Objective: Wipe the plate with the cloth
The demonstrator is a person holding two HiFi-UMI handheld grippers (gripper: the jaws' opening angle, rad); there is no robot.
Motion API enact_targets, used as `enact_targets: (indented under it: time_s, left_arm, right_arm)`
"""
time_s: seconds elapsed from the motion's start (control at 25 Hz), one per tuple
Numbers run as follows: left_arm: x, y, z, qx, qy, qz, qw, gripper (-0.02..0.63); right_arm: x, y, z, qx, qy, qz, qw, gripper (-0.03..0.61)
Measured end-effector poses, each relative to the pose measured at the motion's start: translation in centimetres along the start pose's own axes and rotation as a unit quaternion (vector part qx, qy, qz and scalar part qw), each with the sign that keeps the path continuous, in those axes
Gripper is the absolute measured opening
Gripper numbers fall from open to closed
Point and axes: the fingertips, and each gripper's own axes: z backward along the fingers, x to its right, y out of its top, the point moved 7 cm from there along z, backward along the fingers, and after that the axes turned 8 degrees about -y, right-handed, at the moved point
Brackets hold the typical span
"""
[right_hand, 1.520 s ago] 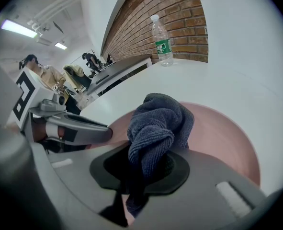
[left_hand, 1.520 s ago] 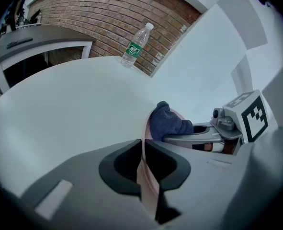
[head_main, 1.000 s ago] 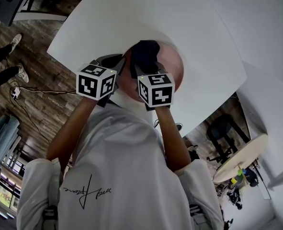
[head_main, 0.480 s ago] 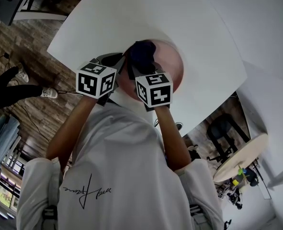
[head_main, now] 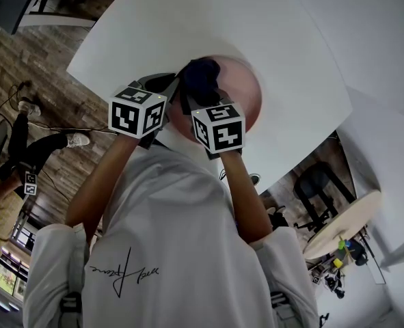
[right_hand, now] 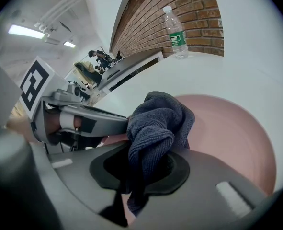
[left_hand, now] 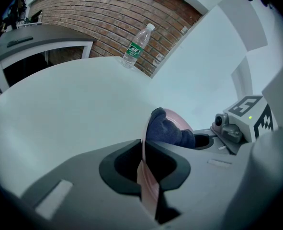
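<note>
Both forearms (head_main: pixel 243 197) reach forward, side by side. Left claw (left_hand: pixel 143 163) clamps the plate (right_hand: pixel 237 138) rim edge-on. Right claw (right_hand: pixel 140 176) clamps the cloth (right_hand: pixel 156 121), bunched against the plate's face.

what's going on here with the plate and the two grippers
A person is working over a white table with a gripper in each hand. The left gripper is clamped on the rim of a pink plate, steadying it. The right gripper is shut on a bunched dark blue cloth, which is pressed against the plate's face. A water bottle stands at the table's far edge, untouched.
</note>
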Motion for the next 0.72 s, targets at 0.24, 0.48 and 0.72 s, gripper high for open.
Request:
enact_targets:
  time_s: [0.24, 0.48, 0.72]
  left_arm:
    - [0.0, -0.1, 0.0, -0.001, 0.0, -0.003, 1.0, 0.034]
    - [0.0, 0.2, 0.0, 0.0, 0.001, -0.003, 1.0, 0.034]
    - [-0.1, 0.2, 0.0, 0.001, 0.0, -0.002, 1.0, 0.034]
  right_arm:
    - [-0.4, -0.4, 0.1, -0.009, 0.003, 0.007, 1.0, 0.086]
    - [-0.8, -0.6, 0.0, -0.023, 0.018, 0.012, 0.999, 0.086]
    - [-1.2, -1.0, 0.0, -0.04, 0.036, 0.015, 0.998, 0.087]
